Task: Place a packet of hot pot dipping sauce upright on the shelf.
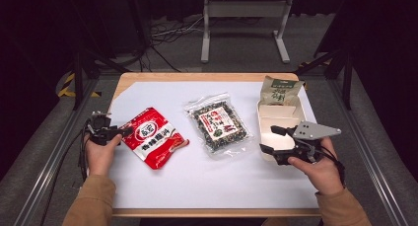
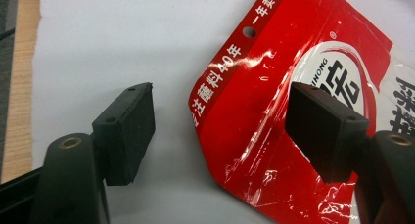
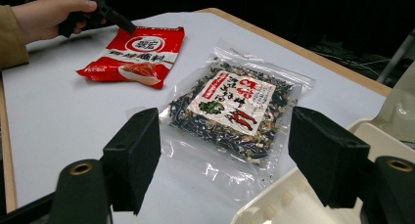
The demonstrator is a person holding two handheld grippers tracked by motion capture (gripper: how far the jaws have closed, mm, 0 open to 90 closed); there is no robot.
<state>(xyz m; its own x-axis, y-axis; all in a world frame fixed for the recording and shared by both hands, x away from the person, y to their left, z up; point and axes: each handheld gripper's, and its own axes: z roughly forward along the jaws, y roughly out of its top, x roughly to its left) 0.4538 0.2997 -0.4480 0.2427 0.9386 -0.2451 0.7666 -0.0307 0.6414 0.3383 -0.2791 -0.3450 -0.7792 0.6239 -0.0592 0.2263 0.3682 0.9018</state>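
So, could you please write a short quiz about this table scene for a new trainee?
1. True or false: the left claw is closed on the red packet.
2. Which thing lies between the red packet and the cream tray?
A. a clear bag of dark dried mix
B. a metal can
C. a folded towel
3. Fill in: the green-brown pouch stands at the tray's ____ end.

Key:
1. False. Its jaws stand open at the packet's top edge.
2. A.
3. Far. The right claw is open over the near end.
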